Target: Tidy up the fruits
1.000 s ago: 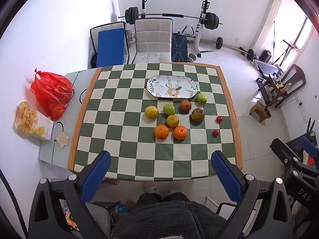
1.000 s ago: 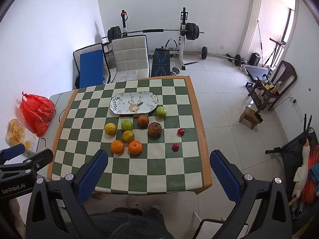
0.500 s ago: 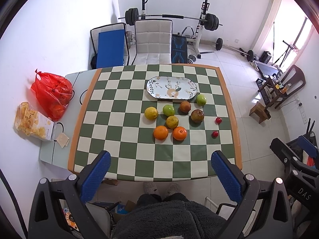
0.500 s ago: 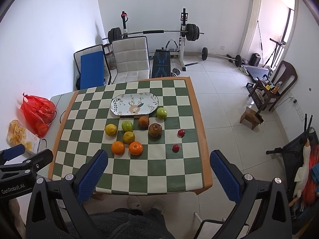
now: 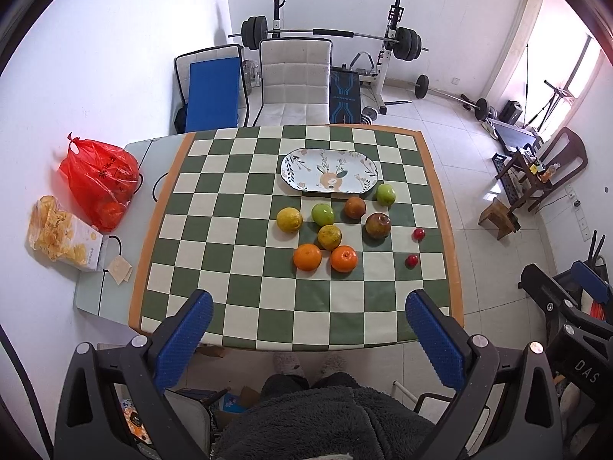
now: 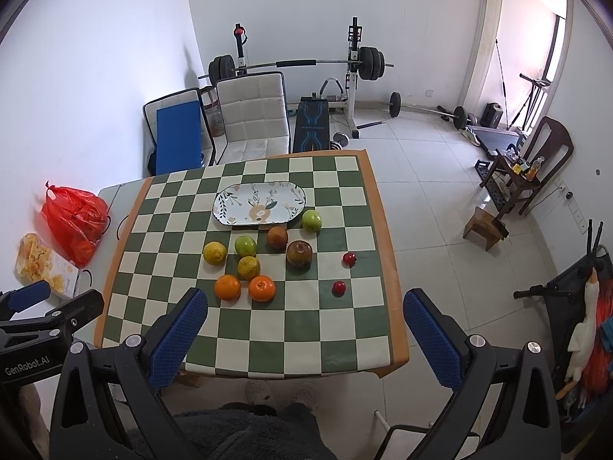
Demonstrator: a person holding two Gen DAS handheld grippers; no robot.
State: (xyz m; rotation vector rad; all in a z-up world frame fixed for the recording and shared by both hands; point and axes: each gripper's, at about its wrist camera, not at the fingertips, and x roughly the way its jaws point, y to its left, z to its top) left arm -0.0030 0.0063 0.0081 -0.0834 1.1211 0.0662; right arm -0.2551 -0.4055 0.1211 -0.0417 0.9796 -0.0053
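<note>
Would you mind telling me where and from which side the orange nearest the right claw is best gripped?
Grip the orange across its widest middle, coming down from above with the open right claw. It is round and sits stem-up, so no side is flat. Set the fingers near-to-far: another orange sits close on its left and a yellowish fruit crowds its far-left side.
</note>
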